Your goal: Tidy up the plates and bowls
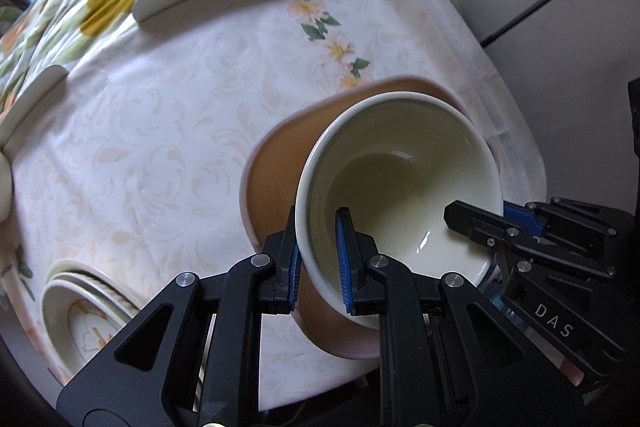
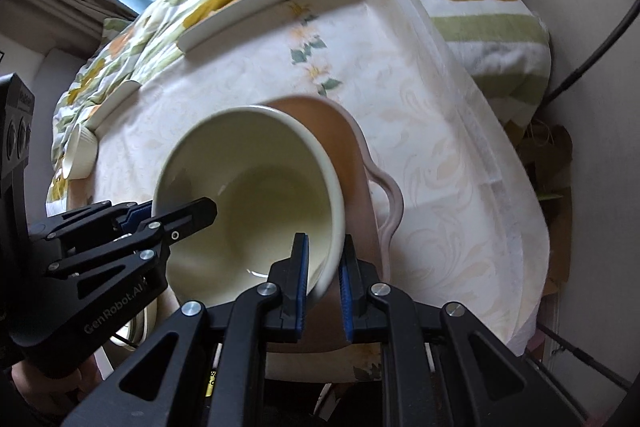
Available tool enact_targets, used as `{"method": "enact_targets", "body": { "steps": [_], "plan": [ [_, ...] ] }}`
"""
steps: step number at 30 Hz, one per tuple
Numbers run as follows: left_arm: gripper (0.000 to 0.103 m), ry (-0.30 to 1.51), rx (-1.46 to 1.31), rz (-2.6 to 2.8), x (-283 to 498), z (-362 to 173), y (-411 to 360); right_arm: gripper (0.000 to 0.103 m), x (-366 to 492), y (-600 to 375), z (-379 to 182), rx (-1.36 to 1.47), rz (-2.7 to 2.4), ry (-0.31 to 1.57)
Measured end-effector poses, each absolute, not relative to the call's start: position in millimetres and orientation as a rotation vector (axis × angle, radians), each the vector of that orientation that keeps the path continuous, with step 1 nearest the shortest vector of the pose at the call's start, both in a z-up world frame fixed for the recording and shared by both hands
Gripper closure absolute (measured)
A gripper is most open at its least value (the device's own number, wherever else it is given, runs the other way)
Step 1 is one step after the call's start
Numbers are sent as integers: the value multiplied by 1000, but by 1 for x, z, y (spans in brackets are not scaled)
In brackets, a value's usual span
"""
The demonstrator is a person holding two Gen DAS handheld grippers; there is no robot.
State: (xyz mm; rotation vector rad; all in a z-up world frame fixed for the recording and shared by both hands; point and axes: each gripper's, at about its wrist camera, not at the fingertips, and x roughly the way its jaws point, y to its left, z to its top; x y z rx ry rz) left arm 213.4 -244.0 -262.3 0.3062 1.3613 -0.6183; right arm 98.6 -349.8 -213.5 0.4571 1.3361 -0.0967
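While being pinched at 2 opposite sides of its rim, 1 finger inside and 1 outside each time, by left gripper (image 1: 316, 263) and right gripper (image 2: 323, 281), both clamped tight, cream bowl (image 1: 400, 179) hanging tilted just above pink dish (image 1: 272, 171) on the floral tablecloth (image 1: 160, 131). Seemingly nesting bowl into dish. Next: levelling, lowering gently, then releasing both grips together.

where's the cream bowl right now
The cream bowl sits tilted over the pink scalloped dish at the table's near edge, with the left gripper and right gripper each clamping its rim.
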Motion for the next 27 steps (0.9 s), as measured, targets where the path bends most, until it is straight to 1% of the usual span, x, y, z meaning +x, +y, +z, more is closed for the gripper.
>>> {"method": "enact_targets", "body": {
  "steps": [8, 13, 20, 27],
  "plan": [
    [89, 1377, 337, -623, 216, -275, -247, 90, 98, -351, -223, 482, -139, 1351],
    [89, 1360, 361, -619, 216, -274, -251, 90, 96, -351, -225, 489, -140, 1357],
    [88, 1297, 383, -608, 213, -254, -252, 90, 90, -351, -210, 464, -141, 1330],
    [87, 1275, 364, -599, 206, -240, -247, 90, 79, -354, -193, 421, -132, 1285]
  ]
}}
